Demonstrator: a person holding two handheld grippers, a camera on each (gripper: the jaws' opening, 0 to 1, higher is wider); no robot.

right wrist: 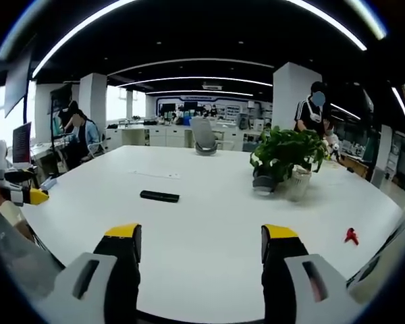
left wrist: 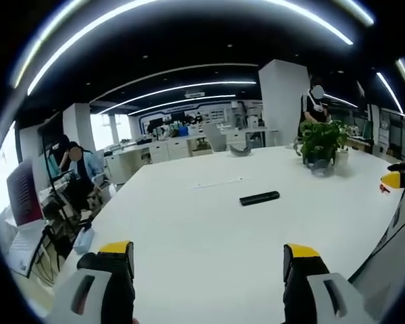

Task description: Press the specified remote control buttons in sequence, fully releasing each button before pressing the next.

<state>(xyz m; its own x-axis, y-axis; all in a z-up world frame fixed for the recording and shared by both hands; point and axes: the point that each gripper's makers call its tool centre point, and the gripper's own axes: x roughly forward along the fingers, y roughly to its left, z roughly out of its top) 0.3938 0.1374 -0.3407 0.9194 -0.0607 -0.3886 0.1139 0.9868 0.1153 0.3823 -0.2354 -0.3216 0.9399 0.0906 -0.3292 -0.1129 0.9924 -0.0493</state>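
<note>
Presently on the white table [left wrist: 209,236]: one black remote control [left wrist: 260,198], lying flat, long side roughly across both views. In the left gripper view it sits well ahead of the left gripper [left wrist: 209,260], above the gap between the yellow-tipped jaws and nearer the right-hand one; jaws spread wide, holding nothing. In the right gripper view the remote control [right wrist: 159,196] lies well ahead of the right gripper [right wrist: 200,241], slightly outside the left-hand jaw; jaws likewise spread wide and empty. Also on the table: potted green plant [right wrist: 285,156], small red object [right wrist: 352,235] near the right edge. Two people stand beyond the plant; another sits at a desk left of the table.
</note>
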